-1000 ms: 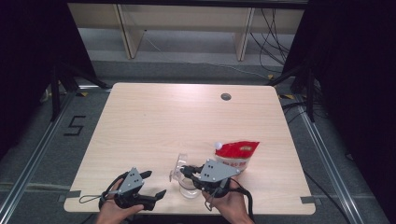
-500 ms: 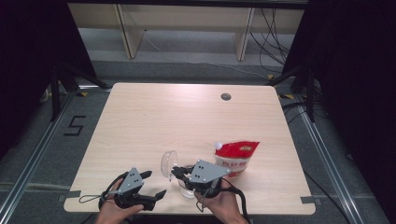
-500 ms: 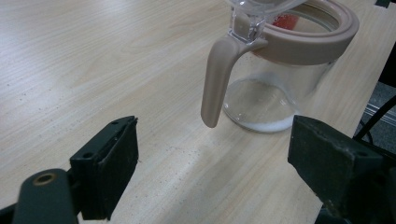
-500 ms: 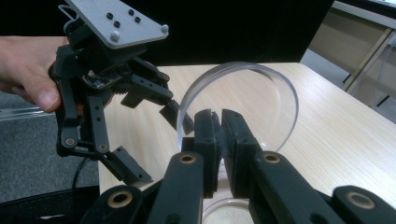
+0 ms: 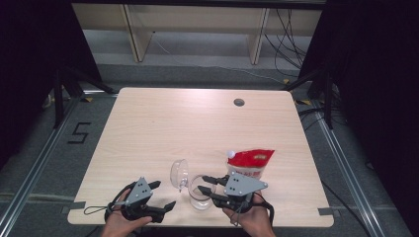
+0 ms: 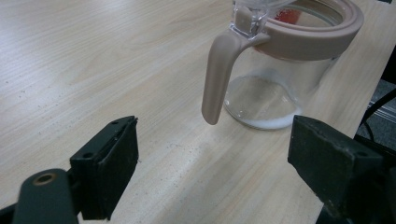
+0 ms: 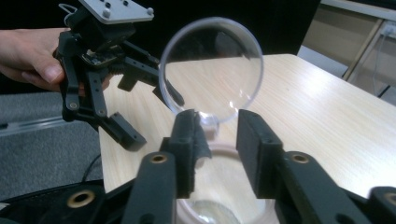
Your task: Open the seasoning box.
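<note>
A clear glass jar (image 5: 200, 198) with a beige rim and handle (image 6: 219, 70) stands near the table's front edge, with a little white residue at its bottom. Its round clear lid (image 5: 179, 173) is hinged open and stands upright at the jar's left. My right gripper (image 5: 203, 183) hovers over the jar mouth. In the right gripper view it (image 7: 219, 126) is open a little, with the lid (image 7: 210, 65) and its hinge tab between the jaws. My left gripper (image 5: 165, 193) rests open on the table left of the jar. The jar (image 6: 275, 70) stands ahead of the wide-apart left gripper (image 6: 215, 154).
A red pouch (image 5: 249, 160) with a white cap (image 5: 230, 153) lies just right of the jar, behind my right hand. A dark cable hole (image 5: 239, 102) sits at the table's far side. The table's front edge is close under both hands.
The jar's lid has swung up and to the left into an upright open position. My right gripper shifted left over the jar, then back a little right. The left gripper has stayed put.
</note>
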{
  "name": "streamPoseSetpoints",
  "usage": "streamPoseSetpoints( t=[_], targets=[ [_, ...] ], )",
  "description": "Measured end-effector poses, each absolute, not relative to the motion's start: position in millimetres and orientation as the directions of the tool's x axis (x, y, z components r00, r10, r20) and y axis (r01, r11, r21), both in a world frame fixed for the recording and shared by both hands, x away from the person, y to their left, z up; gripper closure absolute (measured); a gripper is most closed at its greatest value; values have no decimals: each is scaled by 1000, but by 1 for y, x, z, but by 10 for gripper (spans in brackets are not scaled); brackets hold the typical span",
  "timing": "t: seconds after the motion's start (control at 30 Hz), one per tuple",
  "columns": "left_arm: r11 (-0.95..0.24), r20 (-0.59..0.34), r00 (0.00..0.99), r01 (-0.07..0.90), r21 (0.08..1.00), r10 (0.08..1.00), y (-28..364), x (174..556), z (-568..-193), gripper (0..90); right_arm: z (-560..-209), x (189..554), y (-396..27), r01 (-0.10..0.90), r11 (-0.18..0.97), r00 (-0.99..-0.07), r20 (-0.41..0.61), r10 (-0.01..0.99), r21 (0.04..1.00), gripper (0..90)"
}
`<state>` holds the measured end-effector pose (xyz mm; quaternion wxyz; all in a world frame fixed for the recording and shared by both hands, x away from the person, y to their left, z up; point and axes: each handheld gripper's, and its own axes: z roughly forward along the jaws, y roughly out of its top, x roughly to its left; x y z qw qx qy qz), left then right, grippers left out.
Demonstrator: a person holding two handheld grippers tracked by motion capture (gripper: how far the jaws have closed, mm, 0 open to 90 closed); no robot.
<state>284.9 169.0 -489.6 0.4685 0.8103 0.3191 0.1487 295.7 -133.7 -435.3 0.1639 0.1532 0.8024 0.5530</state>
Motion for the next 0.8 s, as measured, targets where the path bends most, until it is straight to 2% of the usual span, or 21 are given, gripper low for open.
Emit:
streamPoseSetpoints(
  t=[0.13, 0.4, 0.43, 0.5, 0.57, 0.6, 0.8],
  targets=[
    [-345, -64, 749, 377, 859, 660, 167, 285, -490, 161, -442, 293, -144, 62, 371, -892, -116, 437, 927, 598],
    [-344, -61, 737, 385, 856, 674, 167, 285, -490, 161, -450, 291, -159, 111, 365, -884, -77, 461, 924, 510],
    [-346, -59, 742, 380, 857, 668, 167, 285, -490, 161, -451, 292, -161, 87, 370, -882, -100, 460, 925, 506],
    [-346, -58, 742, 378, 859, 667, 167, 284, -490, 161, -453, 289, -164, 125, 352, -884, -57, 463, 928, 493],
    [-351, -51, 736, 382, 855, 675, 169, 284, -489, 161, -453, 289, -169, 100, 372, -878, -95, 470, 923, 476],
    [-344, -58, 732, 387, 856, 679, 170, 284, -489, 161, -454, 288, -170, 128, 362, -874, -68, 482, 923, 476],
    [-340, -57, 732, 382, 859, 679, 170, 283, -490, 161, -457, 284, -185, 152, 353, -858, -54, 511, 923, 455]
  ],
)
